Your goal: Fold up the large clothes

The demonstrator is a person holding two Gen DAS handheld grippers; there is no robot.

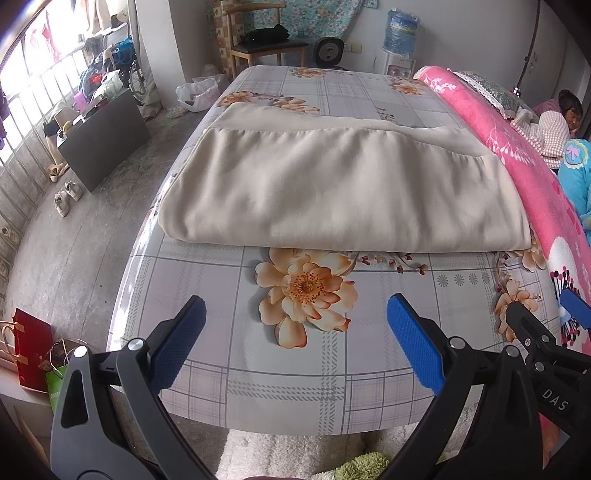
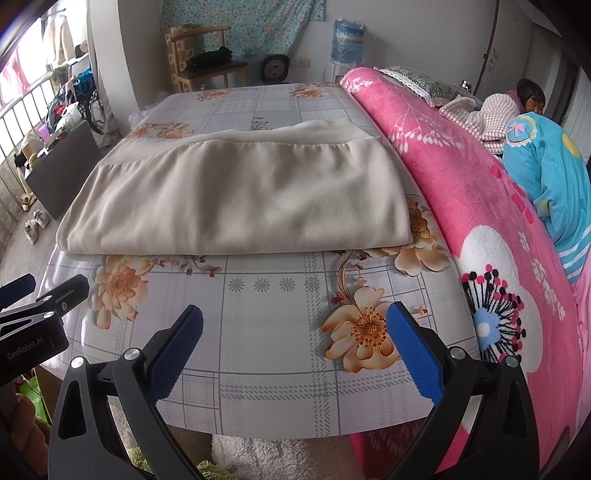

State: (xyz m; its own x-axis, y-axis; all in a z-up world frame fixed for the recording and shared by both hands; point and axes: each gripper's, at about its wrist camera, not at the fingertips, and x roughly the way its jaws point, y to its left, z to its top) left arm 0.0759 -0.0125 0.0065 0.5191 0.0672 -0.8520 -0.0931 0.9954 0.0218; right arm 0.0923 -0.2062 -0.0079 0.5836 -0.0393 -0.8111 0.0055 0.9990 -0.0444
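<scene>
A large beige garment [image 1: 343, 188] lies folded into a wide rectangle on the floral table cover [image 1: 288, 365]; it also shows in the right wrist view [image 2: 236, 199]. My left gripper [image 1: 295, 339] is open and empty, held above the table's near edge, short of the garment. My right gripper [image 2: 295, 347] is open and empty too, beside the left one, also short of the garment. The right gripper's side shows at the right of the left wrist view [image 1: 546, 332], and the left gripper's side at the left of the right wrist view [image 2: 33, 314].
A pink blanket [image 2: 480, 206] runs along the table's right side, with a person [image 2: 532, 99] lying beyond it. A chair [image 1: 266, 44], a water bottle [image 1: 400, 31] and a fan stand at the far wall. A dark box [image 1: 103, 136], shoes and bags are on the floor at the left.
</scene>
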